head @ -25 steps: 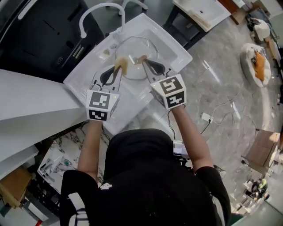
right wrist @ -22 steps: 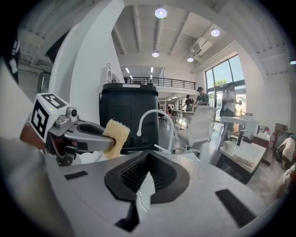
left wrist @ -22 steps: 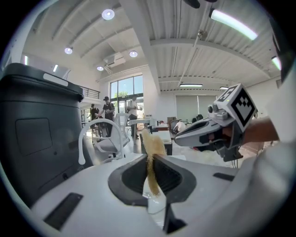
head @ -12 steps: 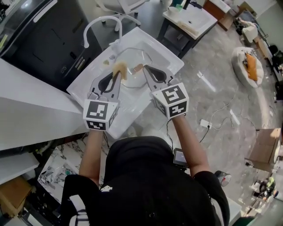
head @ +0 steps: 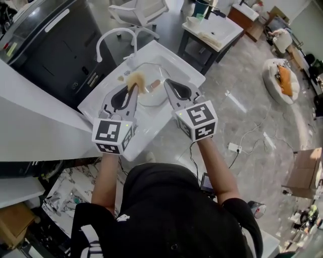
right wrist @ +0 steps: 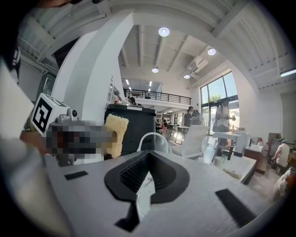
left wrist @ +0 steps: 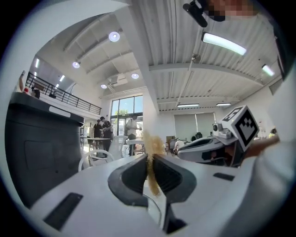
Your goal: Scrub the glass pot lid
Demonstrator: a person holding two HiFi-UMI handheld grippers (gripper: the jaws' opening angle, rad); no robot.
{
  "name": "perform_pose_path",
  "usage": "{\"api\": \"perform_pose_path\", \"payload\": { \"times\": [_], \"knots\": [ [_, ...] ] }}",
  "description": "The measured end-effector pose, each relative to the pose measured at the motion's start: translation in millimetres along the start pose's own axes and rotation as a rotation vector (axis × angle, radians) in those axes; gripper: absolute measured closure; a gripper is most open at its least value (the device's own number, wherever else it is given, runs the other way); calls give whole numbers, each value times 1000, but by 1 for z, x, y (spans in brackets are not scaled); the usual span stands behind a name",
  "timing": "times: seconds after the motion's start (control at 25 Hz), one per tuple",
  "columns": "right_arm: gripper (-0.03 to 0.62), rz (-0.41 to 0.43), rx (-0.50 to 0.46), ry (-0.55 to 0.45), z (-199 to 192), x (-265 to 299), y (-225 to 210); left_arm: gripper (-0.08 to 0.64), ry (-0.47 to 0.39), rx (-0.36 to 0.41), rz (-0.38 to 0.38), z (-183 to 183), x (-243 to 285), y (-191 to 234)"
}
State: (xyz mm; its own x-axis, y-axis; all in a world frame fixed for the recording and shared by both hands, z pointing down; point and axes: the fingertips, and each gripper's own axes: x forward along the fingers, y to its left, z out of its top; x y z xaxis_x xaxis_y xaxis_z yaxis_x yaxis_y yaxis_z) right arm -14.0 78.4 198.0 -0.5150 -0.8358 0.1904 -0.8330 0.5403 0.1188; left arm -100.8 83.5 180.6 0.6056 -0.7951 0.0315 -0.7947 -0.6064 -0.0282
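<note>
The glass pot lid (head: 149,94) lies in the white sink (head: 187,68), its pinkish knob (head: 155,83) facing up. My left gripper (head: 132,87) is above the lid's left side, shut on a tan sponge (head: 134,79). In the left gripper view the sponge (left wrist: 151,141) sticks up past the shut jaws of the left gripper (left wrist: 150,159). My right gripper (head: 165,82) is above the lid's right side. In the right gripper view the right gripper (right wrist: 148,155) has its pads together with nothing between them, and the sponge (right wrist: 115,134) shows to its left.
A curved white faucet (head: 113,34) rises at the sink's back left. A dark cabinet (head: 50,50) and a white counter (head: 30,131) stand to the left. A small table with another basin (head: 214,30) and a white chair (head: 139,7) stand behind the sink.
Both grippers have risen toward the head camera and tipped nearer to level. The sponge has come up off the lid. The lid stays in the sink.
</note>
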Motion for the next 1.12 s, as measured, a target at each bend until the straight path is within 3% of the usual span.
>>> {"api": "perform_pose_path", "payload": {
  "times": [0.28,1.12],
  "knots": [
    [595,16,-13,-20,14,-39,1,537,-22,18,28,20,-13,-36],
    [595,64,-14,-125,25,-131,24,537,-26,46,95,27,-69,-121]
  ]
}}
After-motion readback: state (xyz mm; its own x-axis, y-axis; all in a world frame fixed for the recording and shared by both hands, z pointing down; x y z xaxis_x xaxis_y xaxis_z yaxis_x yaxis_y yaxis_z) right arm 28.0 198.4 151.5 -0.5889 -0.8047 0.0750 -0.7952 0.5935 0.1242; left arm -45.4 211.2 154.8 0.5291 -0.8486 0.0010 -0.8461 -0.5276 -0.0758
